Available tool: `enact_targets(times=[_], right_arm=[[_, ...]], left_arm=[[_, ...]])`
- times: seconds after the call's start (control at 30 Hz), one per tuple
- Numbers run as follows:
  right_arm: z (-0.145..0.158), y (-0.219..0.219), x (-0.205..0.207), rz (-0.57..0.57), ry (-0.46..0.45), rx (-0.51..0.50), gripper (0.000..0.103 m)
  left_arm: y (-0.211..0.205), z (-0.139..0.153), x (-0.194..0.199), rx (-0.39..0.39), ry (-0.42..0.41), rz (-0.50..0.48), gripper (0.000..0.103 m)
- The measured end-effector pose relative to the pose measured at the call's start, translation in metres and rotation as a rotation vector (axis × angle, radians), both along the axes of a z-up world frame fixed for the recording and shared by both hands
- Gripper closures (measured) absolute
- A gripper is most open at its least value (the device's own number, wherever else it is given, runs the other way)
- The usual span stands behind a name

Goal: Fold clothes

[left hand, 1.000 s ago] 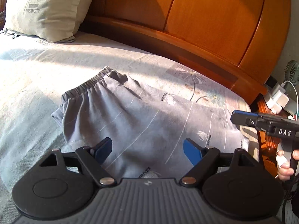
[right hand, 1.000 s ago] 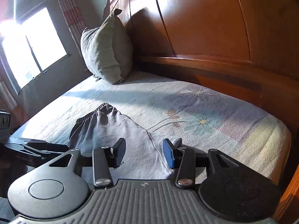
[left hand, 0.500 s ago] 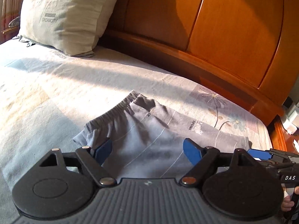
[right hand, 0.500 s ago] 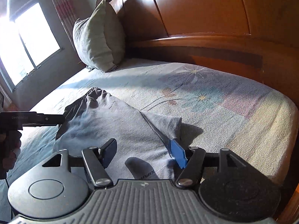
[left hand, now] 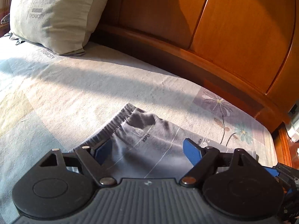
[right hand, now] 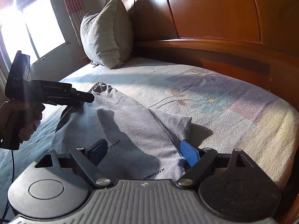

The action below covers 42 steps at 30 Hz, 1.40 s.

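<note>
Grey shorts (right hand: 134, 128) lie flat near the bed's (right hand: 233, 112) headboard-side corner. Both the left gripper (left hand: 147, 149) and the right gripper (right hand: 143, 149) hover spread apart, holding nothing; each should pinch both fabric layers squarely at an edge.

Left wrist view: sits low behind the left claw (left hand: 147, 153), close over the shorts (left hand: 149, 149), facing the headboard (left hand: 233, 37).
Right wrist view: low behind the right claw (right hand: 143, 153), looking along the bed (right hand: 205, 97) toward the window (right hand: 33, 28).
Shared: shorts, pillow (right hand: 106, 35), headboard.
</note>
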State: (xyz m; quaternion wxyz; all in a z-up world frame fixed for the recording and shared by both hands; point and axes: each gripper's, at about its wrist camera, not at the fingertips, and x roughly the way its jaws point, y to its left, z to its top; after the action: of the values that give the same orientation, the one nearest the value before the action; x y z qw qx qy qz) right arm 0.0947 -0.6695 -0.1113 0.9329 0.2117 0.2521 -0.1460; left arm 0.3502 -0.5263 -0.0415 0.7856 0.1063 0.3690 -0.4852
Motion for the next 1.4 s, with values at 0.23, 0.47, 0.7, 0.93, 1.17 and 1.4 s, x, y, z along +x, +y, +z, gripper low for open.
enact_targets(times=[0.23, 0.47, 0.7, 0.93, 1.17, 1.4], right_arm=[[-0.002, 0.009, 0.006, 0.025, 0.012, -0.053, 0.004], [0.008, 0.008, -0.006, 0.006, -0.037, 0.002, 0.002], [0.022, 0.035, -0.034, 0.096, -0.084, -0.011, 0.002], [0.034, 0.056, -0.042, 0.108, -0.031, -0.093, 0.002], [0.021, 0.097, -0.028, 0.246, 0.102, -0.22, 0.001], [0.036, 0.108, -0.043, 0.23, 0.081, -0.262, 0.0]], left_arm=[[-0.041, -0.018, 0.017, -0.027, 0.001, -0.026, 0.02], [-0.034, 0.005, 0.005, 0.039, 0.007, -0.019, 0.019], [0.018, -0.017, -0.018, 0.197, -0.032, -0.081, 0.018], [0.061, 0.004, -0.039, 0.169, -0.073, -0.001, 0.017], [0.124, 0.014, -0.118, 0.202, -0.177, -0.005, 0.011], [0.185, 0.007, -0.184, 0.237, -0.19, 0.061, 0.006]])
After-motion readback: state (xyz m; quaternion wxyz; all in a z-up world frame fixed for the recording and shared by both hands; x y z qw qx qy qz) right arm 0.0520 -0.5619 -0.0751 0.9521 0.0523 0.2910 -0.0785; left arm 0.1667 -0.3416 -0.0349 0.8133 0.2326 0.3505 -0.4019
